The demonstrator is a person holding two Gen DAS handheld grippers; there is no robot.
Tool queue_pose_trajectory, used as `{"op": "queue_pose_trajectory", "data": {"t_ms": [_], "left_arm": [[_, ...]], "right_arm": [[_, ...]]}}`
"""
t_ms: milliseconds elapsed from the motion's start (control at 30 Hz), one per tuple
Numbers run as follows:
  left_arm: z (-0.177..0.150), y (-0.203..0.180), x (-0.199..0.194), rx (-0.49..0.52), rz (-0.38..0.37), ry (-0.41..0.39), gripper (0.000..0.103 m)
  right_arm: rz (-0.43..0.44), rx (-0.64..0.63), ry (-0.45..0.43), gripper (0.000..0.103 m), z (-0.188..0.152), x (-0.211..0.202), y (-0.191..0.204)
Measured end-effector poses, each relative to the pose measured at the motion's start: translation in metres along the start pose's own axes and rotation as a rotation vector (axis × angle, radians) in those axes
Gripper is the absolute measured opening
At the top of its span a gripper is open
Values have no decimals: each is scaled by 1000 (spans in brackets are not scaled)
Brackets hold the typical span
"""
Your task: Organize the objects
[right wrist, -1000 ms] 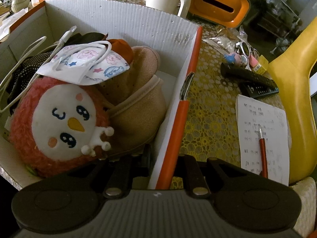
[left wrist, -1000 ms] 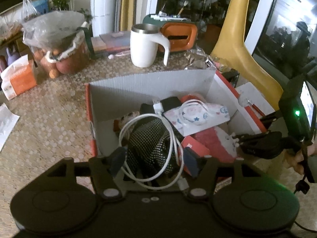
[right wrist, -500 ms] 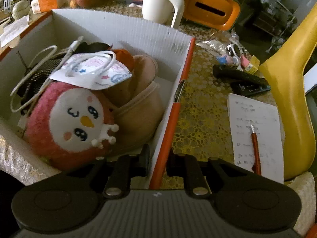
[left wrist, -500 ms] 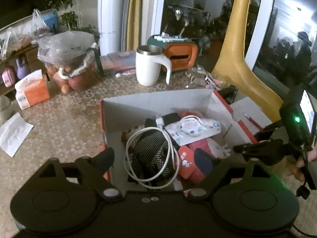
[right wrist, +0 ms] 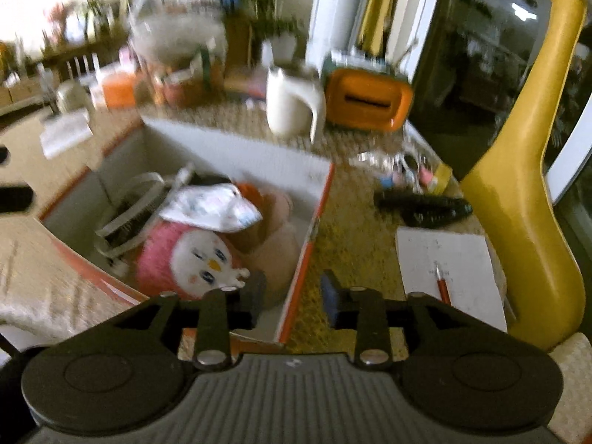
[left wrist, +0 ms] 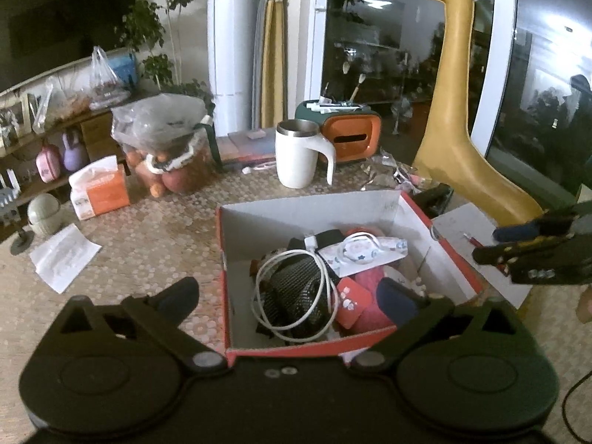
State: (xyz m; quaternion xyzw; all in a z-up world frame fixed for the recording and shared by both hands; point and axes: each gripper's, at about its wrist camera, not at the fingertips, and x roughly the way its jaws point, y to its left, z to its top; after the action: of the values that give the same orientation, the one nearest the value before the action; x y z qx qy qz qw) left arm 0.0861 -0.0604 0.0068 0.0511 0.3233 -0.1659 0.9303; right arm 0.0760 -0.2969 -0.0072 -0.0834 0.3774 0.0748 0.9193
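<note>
A cardboard box [left wrist: 310, 209] with orange-red edges stands on the table. It holds a white cable [left wrist: 292, 288], a dark dotted cloth, a face mask [left wrist: 360, 253], a pink plush bird [right wrist: 196, 259] and a beige slipper [right wrist: 275, 248]. My left gripper [left wrist: 288, 296] is wide open and empty, above the box's near edge. My right gripper [right wrist: 294, 296] is open and empty, its fingers either side of the box's right wall [right wrist: 307, 233] without touching it. It also shows in the left wrist view [left wrist: 532, 240]. The right wrist view is motion-blurred.
A white mug [left wrist: 298, 159], an orange tissue holder [left wrist: 349, 137], a bag of fruit [left wrist: 166, 155] and a tissue pack [left wrist: 100, 188] stand behind the box. A notepad with a red pen [right wrist: 447, 270], remotes [right wrist: 421, 205] and a yellow giraffe [right wrist: 525, 185] are at right.
Both grippers have pulled back and up from the box. The right gripper, shut on the box's right wall before, has opened and let go. The left gripper has opened wider.
</note>
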Motion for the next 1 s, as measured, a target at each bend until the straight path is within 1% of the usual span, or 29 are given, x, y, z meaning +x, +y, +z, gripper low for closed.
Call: {"op": "queue_pose_trajectory", "data": {"t_ms": [33, 67, 133, 200, 267, 333, 467, 500, 567, 600, 667, 767, 1000], "left_arm": [[-2, -2, -3, 2, 3, -5, 102], [-3, -2, -6, 1, 2, -9, 102], [-7, -4, -12, -5, 3, -15, 102], [-9, -6, -17, -8, 9, -23, 102], [-11, -8, -23, -7, 13, -33, 102], [-13, -10, -28, -7, 26, -42, 102], [-17, -12, -36, -14, 30, -54, 102], [-18, -13, -37, -14, 32, -56, 102], [-20, -14, -40, -14, 43, -61, 102], [-21, -14, -42, -17, 46, -69, 102], [-24, -14, -44, -24, 66, -94, 102], [-27, -15, -44, -13, 86, -96, 102], [-36, -12, -40, -39, 53, -70, 102]], "right_arm": [[9, -1, -24, 46, 0, -8, 2], [19, -2, -51, 49, -1, -16, 3], [35, -10, -101, 54, -3, -31, 6], [52, -6, -138, 56, -6, -44, 9], [71, -1, -167, 64, -9, -54, 13], [74, -7, -196, 69, -12, -62, 17], [89, -38, -233, 82, -18, -74, 29], [90, -44, -243, 83, -20, -76, 32], [82, -52, -259, 91, -22, -80, 36], [81, -52, -268, 93, -23, -81, 38], [85, -40, -281, 101, -25, -83, 40], [91, -30, -284, 101, -27, -84, 43], [78, -21, -276, 101, -35, -82, 50]]}}
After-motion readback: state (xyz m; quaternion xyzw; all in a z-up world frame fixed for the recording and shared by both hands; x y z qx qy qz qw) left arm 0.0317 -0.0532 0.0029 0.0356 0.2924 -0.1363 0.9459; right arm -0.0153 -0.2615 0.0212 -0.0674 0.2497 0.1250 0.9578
